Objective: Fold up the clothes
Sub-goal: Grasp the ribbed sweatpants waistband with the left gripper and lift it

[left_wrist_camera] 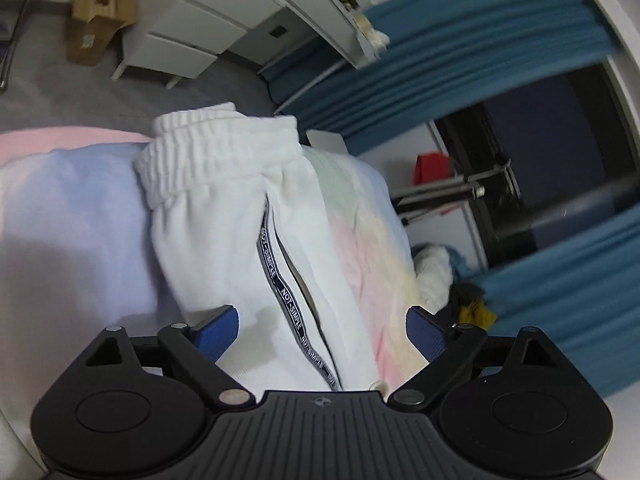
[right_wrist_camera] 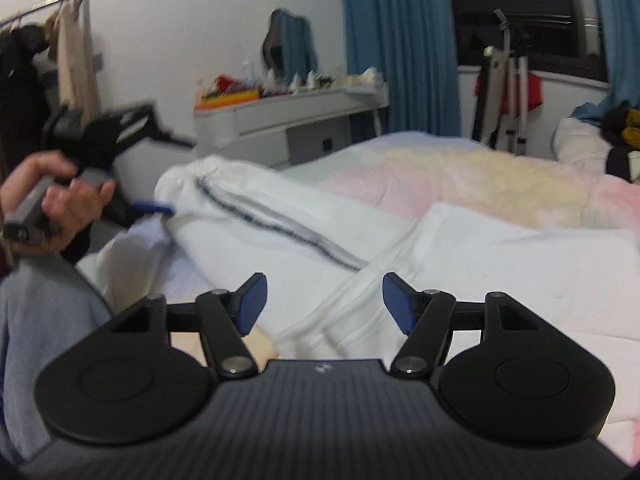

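White sweatpants [left_wrist_camera: 224,216] with a black lettered side stripe [left_wrist_camera: 280,280] lie on a pastel bedspread [left_wrist_camera: 360,240]; the ribbed waistband [left_wrist_camera: 188,152] is at the far end. My left gripper [left_wrist_camera: 322,334] is open, its blue pads on either side of the pants near the stripe. In the right wrist view the pants [right_wrist_camera: 280,216] stretch across the bed. My right gripper [right_wrist_camera: 323,304] is open just above the white cloth. The left gripper [right_wrist_camera: 154,206], held in a hand, touches the pants at the left.
A grey desk with drawers [left_wrist_camera: 188,36] and a cardboard box [left_wrist_camera: 96,16] stand beyond the bed. Blue curtains [right_wrist_camera: 400,40], a cluttered shelf [right_wrist_camera: 292,92], a clothes rack [right_wrist_camera: 44,40] and a pile of clothes [right_wrist_camera: 600,136] surround the bed. A second white fabric [right_wrist_camera: 520,272] lies at right.
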{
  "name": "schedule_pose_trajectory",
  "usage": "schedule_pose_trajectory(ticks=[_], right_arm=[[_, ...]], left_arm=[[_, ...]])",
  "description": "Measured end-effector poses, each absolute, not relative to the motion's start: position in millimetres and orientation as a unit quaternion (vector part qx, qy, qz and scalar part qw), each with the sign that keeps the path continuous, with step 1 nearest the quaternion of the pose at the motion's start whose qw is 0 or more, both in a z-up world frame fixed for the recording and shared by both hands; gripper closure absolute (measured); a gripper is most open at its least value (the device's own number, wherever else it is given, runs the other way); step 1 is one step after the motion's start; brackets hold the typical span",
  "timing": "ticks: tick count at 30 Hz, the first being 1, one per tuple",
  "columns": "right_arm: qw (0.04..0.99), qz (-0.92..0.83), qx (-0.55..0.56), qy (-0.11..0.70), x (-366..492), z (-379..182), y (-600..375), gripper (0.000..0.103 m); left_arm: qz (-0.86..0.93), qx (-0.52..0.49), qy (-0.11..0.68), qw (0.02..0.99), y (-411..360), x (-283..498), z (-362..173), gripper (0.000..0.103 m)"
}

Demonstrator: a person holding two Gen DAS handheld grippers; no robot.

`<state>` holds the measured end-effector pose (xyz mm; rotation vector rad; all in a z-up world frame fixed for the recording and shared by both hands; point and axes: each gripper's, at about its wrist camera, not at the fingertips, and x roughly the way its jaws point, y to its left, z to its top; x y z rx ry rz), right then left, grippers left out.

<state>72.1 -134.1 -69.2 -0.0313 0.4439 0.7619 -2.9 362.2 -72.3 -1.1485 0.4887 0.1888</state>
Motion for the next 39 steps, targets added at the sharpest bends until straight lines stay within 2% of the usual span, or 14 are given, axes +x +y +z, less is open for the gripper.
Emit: schedule_pose_trajectory(ticks=[6, 12, 18, 23, 27, 32, 35, 39], right_arm=[[0.947, 0.220, 0.009, 0.233, 104, -81, -162, 0.037], [0.938, 0.105, 0.033, 0.328, 146, -117, -181, 0.037], [0.938, 0.106, 0.012, 0.330, 151, -118, -169, 0.035], [0.938, 0.104, 0.002, 0.332, 152, -121, -159, 0.033], [0.936, 0.097, 0.004, 0.338, 153, -124, -154, 0.028], [0.937, 0.095, -0.001, 0.335, 151, -125, -152, 0.027], [0.937, 0.097, 0.000, 0.336, 152, -124, -154, 0.027], [0.939, 0.091, 0.005, 0.332, 148, -118, -159, 0.030]], left_arm=[[0.111, -0.532, 0.222, 0.809, 366, -21, -69, 0.011], [0.154, -0.504, 0.244, 0.814, 357, -31, -60, 0.012], [0.177, -0.499, 0.286, 0.798, 363, 0, -77, 0.016], [0.202, -0.492, 0.331, 0.779, 362, 38, -104, 0.023], [0.206, -0.493, 0.327, 0.780, 365, 39, -109, 0.023], [0.210, -0.503, 0.316, 0.777, 372, 42, -113, 0.024], [0.219, -0.498, 0.305, 0.782, 377, 47, -113, 0.032], [0.238, -0.494, 0.277, 0.789, 386, 46, -112, 0.058]])
